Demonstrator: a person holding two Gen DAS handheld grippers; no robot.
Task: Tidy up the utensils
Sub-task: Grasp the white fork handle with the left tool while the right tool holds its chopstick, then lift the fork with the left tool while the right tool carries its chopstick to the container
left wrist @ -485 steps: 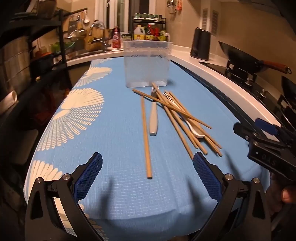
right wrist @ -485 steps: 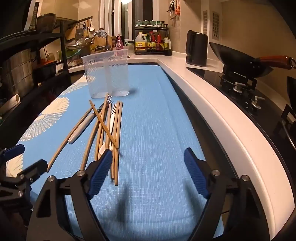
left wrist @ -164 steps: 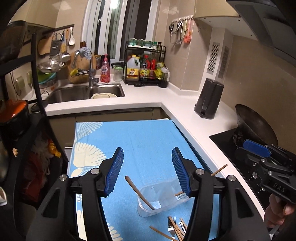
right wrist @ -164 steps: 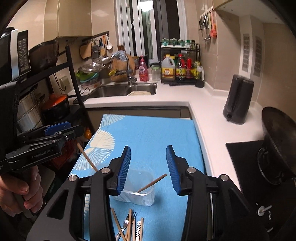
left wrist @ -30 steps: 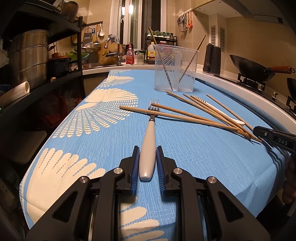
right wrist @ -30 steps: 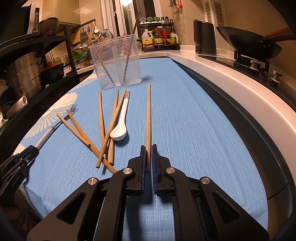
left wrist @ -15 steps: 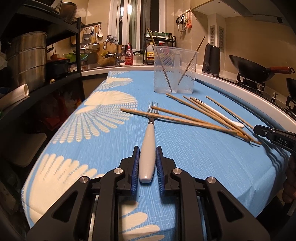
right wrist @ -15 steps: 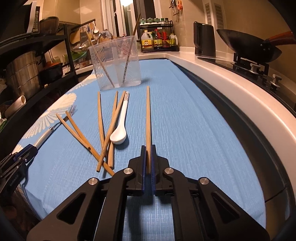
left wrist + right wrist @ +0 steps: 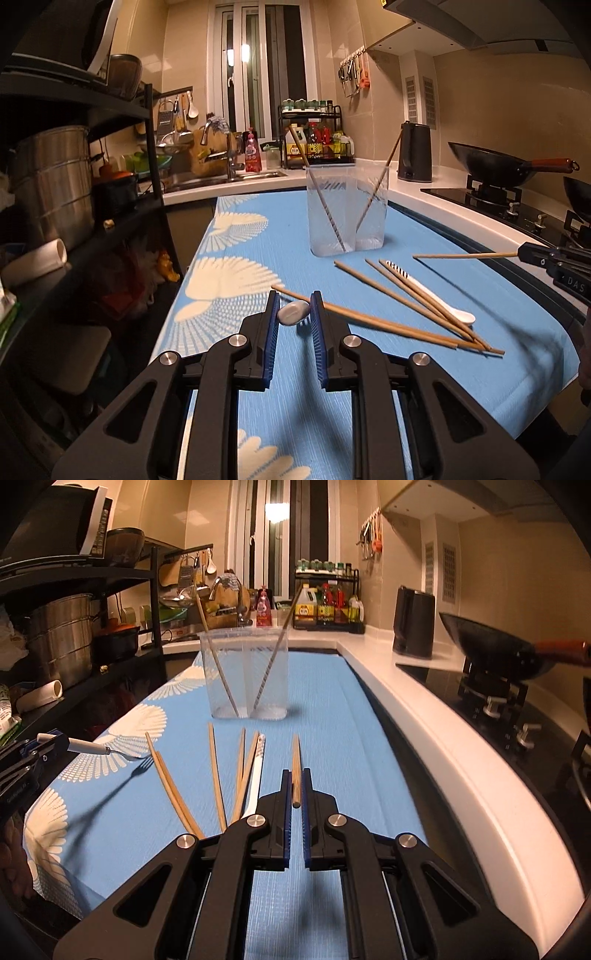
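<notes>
My left gripper (image 9: 293, 306) is shut on the white handle of a fork (image 9: 293, 312) and holds it lifted above the blue cloth; the fork also shows in the right wrist view (image 9: 110, 751). My right gripper (image 9: 295, 786) is shut on a wooden chopstick (image 9: 295, 764), also raised; it shows in the left wrist view (image 9: 465, 255). A clear two-compartment holder (image 9: 347, 210) stands ahead with one chopstick in each compartment. Several chopsticks (image 9: 399, 314) and a white spoon (image 9: 439, 295) lie on the cloth.
The blue patterned cloth (image 9: 369, 424) covers the table. A black shelf rack with steel pots (image 9: 55, 184) stands to the left. A white counter with a kettle (image 9: 415, 151), hob and wok (image 9: 491, 168) runs along the right.
Both grippers have risen off the cloth. The left one has lifted the fork and the right one has lifted its chopstick; both views now look down from higher.
</notes>
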